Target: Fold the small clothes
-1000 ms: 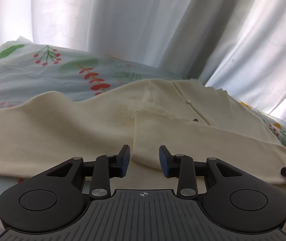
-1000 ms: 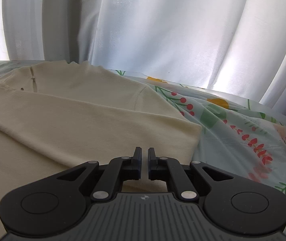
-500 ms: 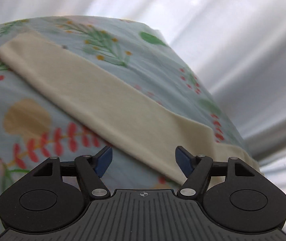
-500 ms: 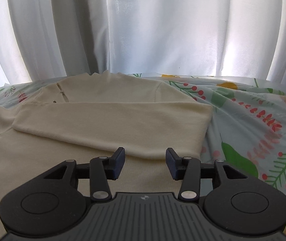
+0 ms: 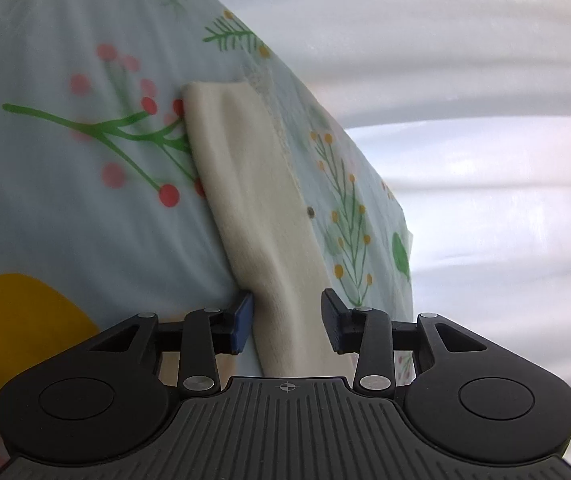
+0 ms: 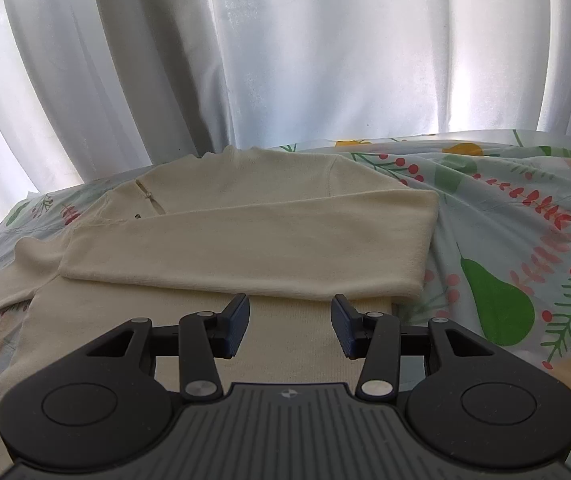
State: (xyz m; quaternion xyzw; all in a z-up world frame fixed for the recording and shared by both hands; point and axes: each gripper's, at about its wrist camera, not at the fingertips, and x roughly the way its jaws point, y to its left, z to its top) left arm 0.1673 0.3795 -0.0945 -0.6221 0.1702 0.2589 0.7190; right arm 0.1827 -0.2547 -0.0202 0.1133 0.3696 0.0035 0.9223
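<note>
Two grippers: my left gripper is closing around the sweater's outstretched sleeve near the bed's left edge, my right gripper hovers half-open and empty, so I should pinch squarely before folding inward.

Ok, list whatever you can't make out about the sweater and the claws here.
Sweater hem: right wrist view, hidden behind the right claw's body and cut by the bottom edge.
Where the sleeve joins the sweater: left wrist view, covered by the left claw, whose jaws are closing with the sleeve between them.
Sleeve's far end: right wrist view, cut by the left edge.
Bedsheet print: left wrist view, blurred.
</note>
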